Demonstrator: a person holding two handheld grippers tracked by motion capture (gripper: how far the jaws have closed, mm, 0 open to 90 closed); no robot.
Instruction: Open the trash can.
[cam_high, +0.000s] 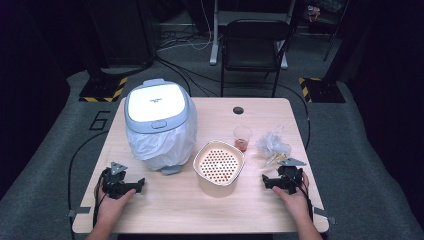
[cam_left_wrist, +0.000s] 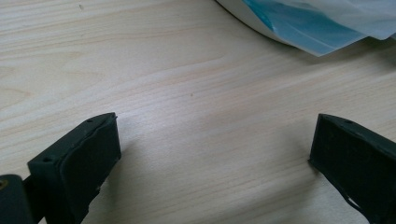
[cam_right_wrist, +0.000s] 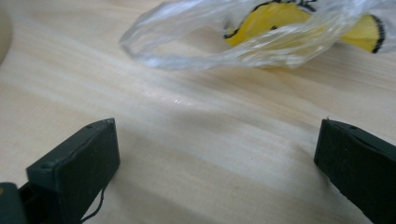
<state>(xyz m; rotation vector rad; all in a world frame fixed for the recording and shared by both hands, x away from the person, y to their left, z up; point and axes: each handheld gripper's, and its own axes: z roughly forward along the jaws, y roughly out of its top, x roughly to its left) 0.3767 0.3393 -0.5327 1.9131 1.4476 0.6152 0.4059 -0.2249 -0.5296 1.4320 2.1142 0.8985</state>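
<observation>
The clear plastic bag (cam_right_wrist: 243, 39) lies on the table (cam_high: 170, 200), just past the right gripper (cam_right_wrist: 217, 158) and to the right of the small cup (cam_high: 242, 138). It looks light, soft and crinkly, so it may slip; a pinch on a bunched fold near its edge should hold best. It lies flat, its long side across the gripper's view. Both the right and left gripper (cam_left_wrist: 212, 158) are wide open, holding nothing.

The plastic bag (cam_right_wrist: 261, 35) runs off the right gripper view's top edge, its yellow contents (cam_right_wrist: 285, 21) blurred beyond telling.
</observation>
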